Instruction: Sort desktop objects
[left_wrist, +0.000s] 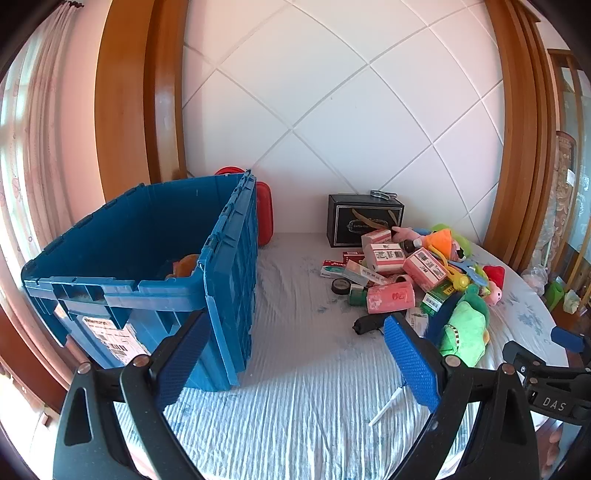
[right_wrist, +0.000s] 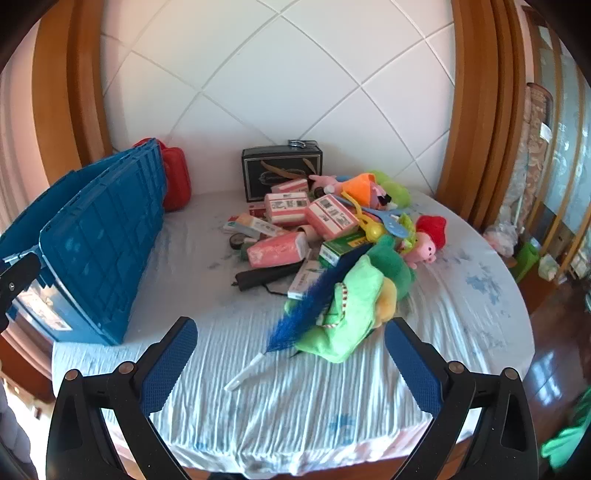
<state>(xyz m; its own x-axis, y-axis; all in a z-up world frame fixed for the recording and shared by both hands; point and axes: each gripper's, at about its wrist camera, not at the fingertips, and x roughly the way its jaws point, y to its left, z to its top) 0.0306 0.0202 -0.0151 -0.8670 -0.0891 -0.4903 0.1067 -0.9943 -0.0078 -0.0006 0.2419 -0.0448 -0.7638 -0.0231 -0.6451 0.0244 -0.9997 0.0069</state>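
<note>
Right gripper (right_wrist: 290, 363) jaws wide, empty, above tabletop (right_wrist: 258, 406). Green plush (right_wrist: 351, 306) and blue feather (right_wrist: 314, 302) just ahead. Blue crate (right_wrist: 99, 240) far left.

The blue crate (left_wrist: 140, 258) has ribbed, gridded walls and a white label with black barcodes. Behind it stands a red case (right_wrist: 177, 181). The cloth on the counter (right_wrist: 295, 398) is pale white with faded blue prints and fine wrinkled stripes. The black box (right_wrist: 281, 173) carries a thin pale frame line. Pink cartons (right_wrist: 288, 208) bear white barcode labels. A bright green plush toy (right_wrist: 351, 310) lies beside a blue feather duster (right_wrist: 314, 299) with a white handle. An orange plush (right_wrist: 364, 192) tops the pile.
</note>
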